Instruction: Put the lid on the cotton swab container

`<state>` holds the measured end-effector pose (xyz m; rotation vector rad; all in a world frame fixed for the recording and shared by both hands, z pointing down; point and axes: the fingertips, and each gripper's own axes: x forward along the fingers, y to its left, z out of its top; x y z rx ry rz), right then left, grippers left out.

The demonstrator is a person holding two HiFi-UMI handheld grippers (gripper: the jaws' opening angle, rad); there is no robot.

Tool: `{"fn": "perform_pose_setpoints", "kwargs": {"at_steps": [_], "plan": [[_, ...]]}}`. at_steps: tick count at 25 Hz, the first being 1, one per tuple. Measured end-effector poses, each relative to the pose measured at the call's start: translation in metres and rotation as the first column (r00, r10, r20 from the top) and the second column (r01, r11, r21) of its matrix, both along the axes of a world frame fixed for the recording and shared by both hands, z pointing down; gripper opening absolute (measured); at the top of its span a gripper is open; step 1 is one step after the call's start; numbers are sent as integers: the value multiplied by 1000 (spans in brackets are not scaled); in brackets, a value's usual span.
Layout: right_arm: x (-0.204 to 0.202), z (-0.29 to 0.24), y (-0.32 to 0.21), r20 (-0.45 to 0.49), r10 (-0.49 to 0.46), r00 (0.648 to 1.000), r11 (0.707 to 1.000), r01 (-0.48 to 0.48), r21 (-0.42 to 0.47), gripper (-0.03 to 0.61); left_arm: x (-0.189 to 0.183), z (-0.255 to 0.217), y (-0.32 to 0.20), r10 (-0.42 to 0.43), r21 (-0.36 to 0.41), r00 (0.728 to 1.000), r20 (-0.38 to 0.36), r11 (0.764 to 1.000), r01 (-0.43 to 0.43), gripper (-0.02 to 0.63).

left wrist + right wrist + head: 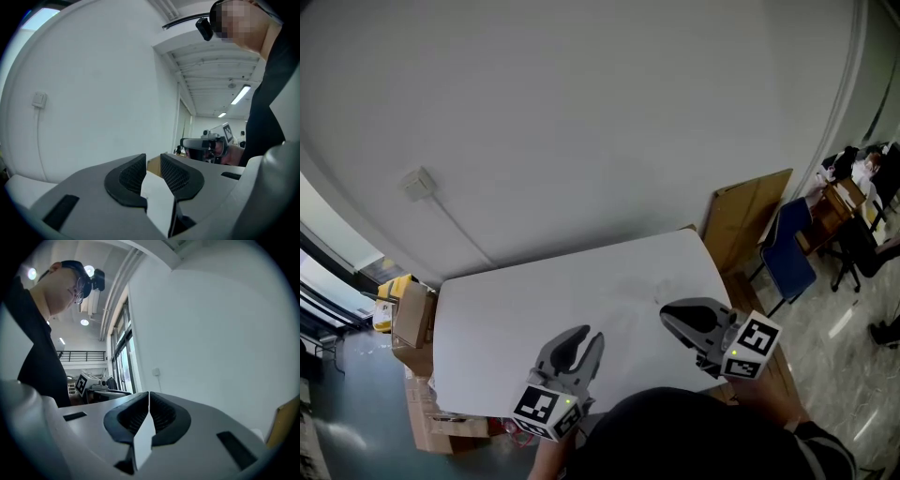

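Note:
No cotton swab container or lid shows in any view. In the head view both grippers hang above the near part of a bare white table (534,300). My left gripper (586,336) points up and away with a narrow gap between its jaws; in the left gripper view (152,157) nothing lies between the ribbed pads. To its right, my right gripper (667,315) points left. In the right gripper view (149,393) its jaw tips meet, with nothing caught between them. Each gripper view looks level at the white wall, not at the table.
A wall socket (418,183) with a cable sits on the white wall behind the table. Cardboard boxes (412,314) are stacked off the table's left edge. A brown board (745,220) leans on the wall at the right, beside a blue chair (789,248).

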<state>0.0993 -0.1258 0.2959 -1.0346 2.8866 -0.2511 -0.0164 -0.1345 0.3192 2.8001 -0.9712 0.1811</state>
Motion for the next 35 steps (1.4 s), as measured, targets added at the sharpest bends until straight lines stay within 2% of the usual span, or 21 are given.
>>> {"fn": "perform_pose_setpoints", "kwargs": {"at_steps": [5, 11, 18, 35], "plan": [[-22, 3, 7, 25, -14, 1000, 999, 13, 34, 15, -13, -1, -6, -26, 22, 1000, -18, 999, 26, 97], [-17, 4, -1, -14, -5, 1000, 999, 5, 38, 15, -28, -1, -14, -70, 29, 997, -9, 997, 71, 91], [-8, 11, -7, -31, 36, 999, 999, -35, 10, 15, -28, 0, -15, -68, 35, 998, -7, 997, 68, 86], [-13, 17, -12, -39, -4, 999, 1000, 3, -15, 15, -23, 8, -17, -57, 5, 998, -8, 998, 57, 84]]}}
